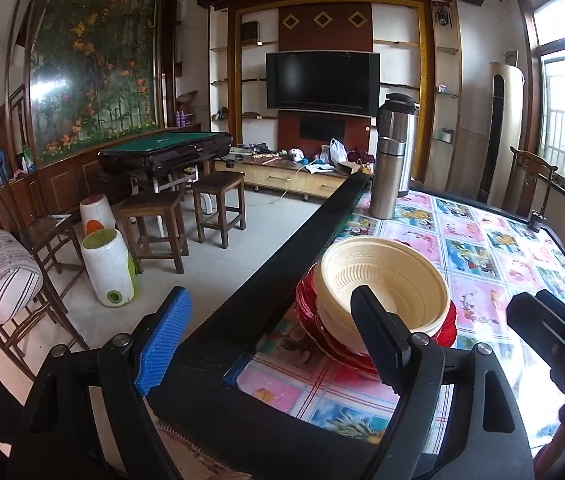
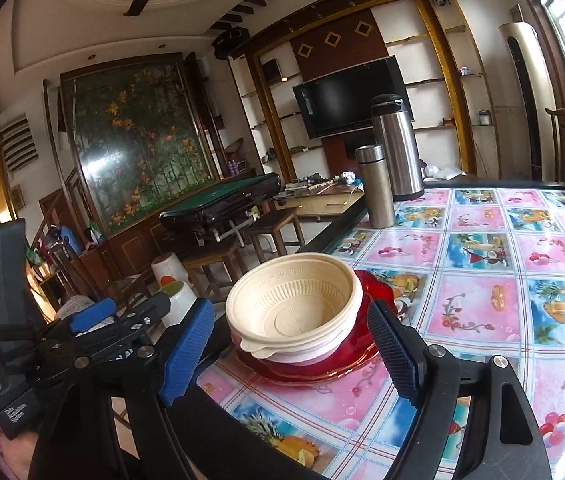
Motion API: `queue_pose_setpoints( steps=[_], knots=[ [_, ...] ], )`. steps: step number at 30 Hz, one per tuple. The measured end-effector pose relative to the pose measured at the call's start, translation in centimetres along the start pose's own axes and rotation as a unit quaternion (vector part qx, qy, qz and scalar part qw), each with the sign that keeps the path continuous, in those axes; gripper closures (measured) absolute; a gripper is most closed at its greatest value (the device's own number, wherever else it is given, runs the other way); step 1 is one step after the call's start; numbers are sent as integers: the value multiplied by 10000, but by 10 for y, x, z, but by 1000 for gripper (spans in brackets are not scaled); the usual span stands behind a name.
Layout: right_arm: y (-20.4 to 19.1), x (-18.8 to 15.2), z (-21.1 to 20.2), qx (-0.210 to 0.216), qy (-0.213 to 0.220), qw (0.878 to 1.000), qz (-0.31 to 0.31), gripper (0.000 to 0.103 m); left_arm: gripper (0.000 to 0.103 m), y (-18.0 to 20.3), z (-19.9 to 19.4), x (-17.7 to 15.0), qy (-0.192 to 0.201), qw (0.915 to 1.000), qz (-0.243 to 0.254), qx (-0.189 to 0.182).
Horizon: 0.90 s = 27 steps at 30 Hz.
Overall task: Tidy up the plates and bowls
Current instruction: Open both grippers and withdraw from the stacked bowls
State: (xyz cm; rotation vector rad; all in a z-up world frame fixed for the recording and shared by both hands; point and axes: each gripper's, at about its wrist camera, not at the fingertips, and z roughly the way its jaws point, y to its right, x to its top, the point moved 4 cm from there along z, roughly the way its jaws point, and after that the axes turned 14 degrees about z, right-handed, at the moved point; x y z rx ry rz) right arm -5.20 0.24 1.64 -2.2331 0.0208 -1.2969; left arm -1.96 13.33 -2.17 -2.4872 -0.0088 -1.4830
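From my left wrist camera, the bowls [image 1: 382,284] sit nested in a cream stack, the top one ribbed inside with a patterned band under its rim. They rest on red plates [image 1: 444,326], glossy and translucent, near the table's [image 1: 482,264] left edge. The stack lies at about two o'clock from my left gripper [image 1: 270,336], whose jaws stand wide apart and hold nothing; the right finger overlaps the bowls in view, but I cannot tell whether it touches them. At four o'clock the right gripper [image 1: 554,320] shows as a dark shape. A steel flask [image 1: 388,176] stands at the far edge, at twelve o'clock from the stack.

From my right wrist camera, the stack [image 2: 294,304] sits between the fingers of my right gripper [image 2: 290,344], jaws spread wide, clear of it on both sides. Here I see what the left view hides: the lower bowl looks pinkish white, a tab juts from the rim at seven o'clock, and a circle is moulded into the base. The plates [image 2: 370,284] show a scalloped rim. The flask [image 2: 378,184] stands apart from a taller jug [image 2: 396,144] behind it. The left gripper [image 2: 118,320] lies at nine o'clock, off the table.
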Motion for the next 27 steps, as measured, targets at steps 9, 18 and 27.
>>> queue_pose_setpoints(
  steps=[9, 18, 27],
  knots=[
    [1, -7, 1, -180, -33, 9998, -8, 22, 18, -5, 1, -18, -356, 9991, -209, -41],
    [-3, -9, -3, -189, 13, 9998, -65, 22, 17, -6, -12, -19, -286, 9992, -286, -52],
    [2, -9, -1, -269, 8, 9996, 27, 22, 17, 4, -13, -19, -246, 9996, -120, -93]
  ],
)
